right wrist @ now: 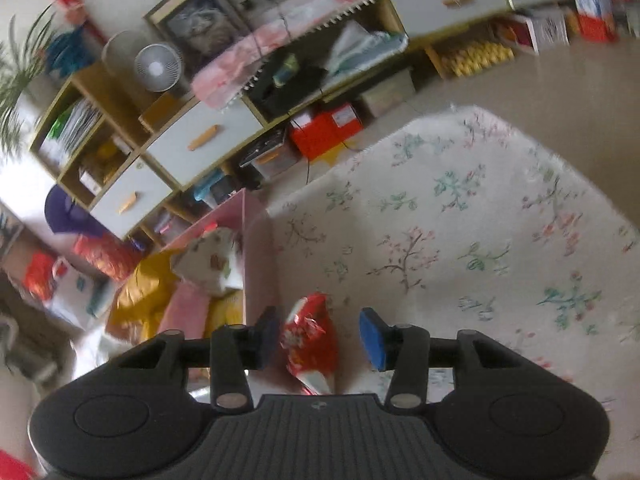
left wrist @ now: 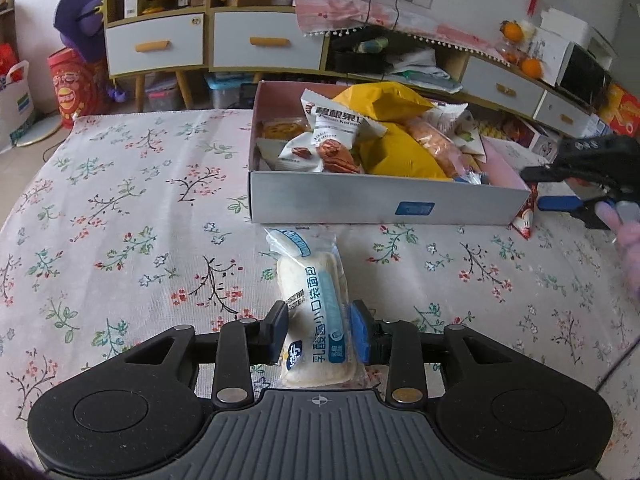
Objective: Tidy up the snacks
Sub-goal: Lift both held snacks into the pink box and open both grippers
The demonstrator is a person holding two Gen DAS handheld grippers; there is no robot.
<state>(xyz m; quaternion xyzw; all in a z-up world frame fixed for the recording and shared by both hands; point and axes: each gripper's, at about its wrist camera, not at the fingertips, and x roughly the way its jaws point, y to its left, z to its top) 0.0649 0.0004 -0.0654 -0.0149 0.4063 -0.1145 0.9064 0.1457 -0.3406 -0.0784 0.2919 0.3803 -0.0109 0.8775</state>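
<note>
We've got the bread packet (left wrist: 316, 312) pinched between the fingers of the left gripper (left wrist: 322, 330), both pads pressing its sides at a narrow gap. It lies lengthwise on the floral-cloth bench (left wrist: 120, 208), its far end just short of the front wall of the snack box (left wrist: 360, 200). The box is already heaped: a pecan bag (left wrist: 332, 136) and a yellow bag (left wrist: 396, 132) sit high, with a bit of lower room at the left end.

For the step in hand we'd lift the packet clear of that front wall before going forward, since the wrapper looks slippery and the bread soft; squeezing harder would only squash it. We'd aim for the lower left corner, not the top of the pile, where it would likely slide off.

The right gripper (right wrist: 320, 336) is partly open. A red foil packet (right wrist: 310, 340) sits between its fingers; the blue right pad stands clear of it, and the blur hides whether the left pad touches. That packet lies on the bench just outside the box's right wall, so we'd keep the two hands apart.
</note>
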